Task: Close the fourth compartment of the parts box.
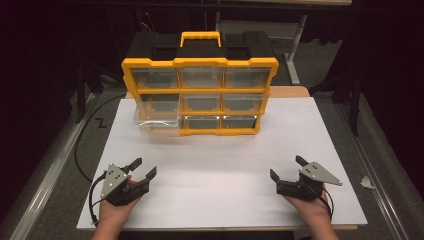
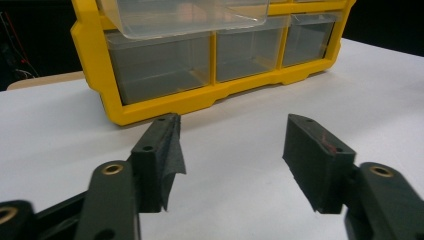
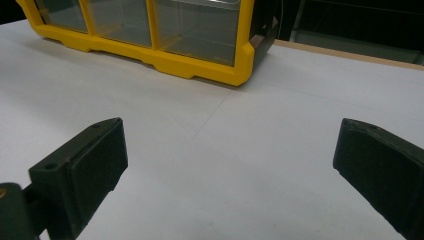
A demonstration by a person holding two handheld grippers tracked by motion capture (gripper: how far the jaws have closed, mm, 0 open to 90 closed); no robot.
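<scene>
A yellow-framed organizer (image 1: 200, 95) with three rows of clear drawers and a black top with a yellow handle stands at the far side of the white board (image 1: 215, 170). Its lower left drawer (image 1: 157, 122) is pulled partway out; in the left gripper view this drawer (image 2: 185, 17) juts toward me over the yellow frame (image 2: 165, 107). My left gripper (image 1: 145, 166) rests near the front left of the board, jaws partly apart with nothing between them (image 2: 232, 125). My right gripper (image 1: 286, 166) sits at the front right, jaws wide and empty (image 3: 230, 130), facing the organizer's right corner (image 3: 200, 65).
A black cable (image 1: 82, 145) loops off the board's left side onto the grey floor. A metal rail (image 1: 45, 175) runs along the left, another rail (image 1: 380, 185) along the right. A small white scrap (image 1: 367, 182) lies right of the board. A desk frame (image 1: 295, 50) stands behind.
</scene>
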